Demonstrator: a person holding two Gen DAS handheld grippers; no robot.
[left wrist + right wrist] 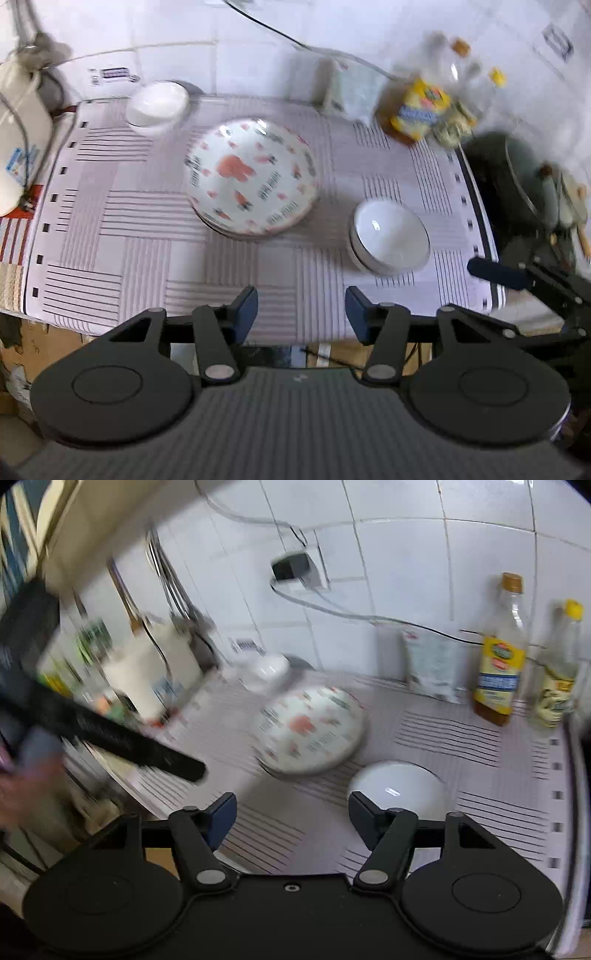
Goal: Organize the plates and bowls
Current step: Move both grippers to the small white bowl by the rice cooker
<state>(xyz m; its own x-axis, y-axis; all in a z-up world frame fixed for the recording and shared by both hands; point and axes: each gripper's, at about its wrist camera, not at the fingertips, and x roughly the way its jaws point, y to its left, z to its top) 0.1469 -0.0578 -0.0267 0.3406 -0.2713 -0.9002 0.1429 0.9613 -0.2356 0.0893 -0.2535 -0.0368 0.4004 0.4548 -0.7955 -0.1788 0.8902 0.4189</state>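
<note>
While the patterned plates (251, 177) are sitting stacked at the middle of the striped tablecloth (147, 251), a white bowl stack (388, 236) is resting near and to their right, apart from them. Another white bowl (159, 101) is standing at the far left by the tiled wall (258, 55). Both the left gripper (301, 310) and the right gripper (291, 818) are hovering above the near table edge, jaws spread and pinching nothing. Two bottles (498, 653) are standing at the far right.
</note>
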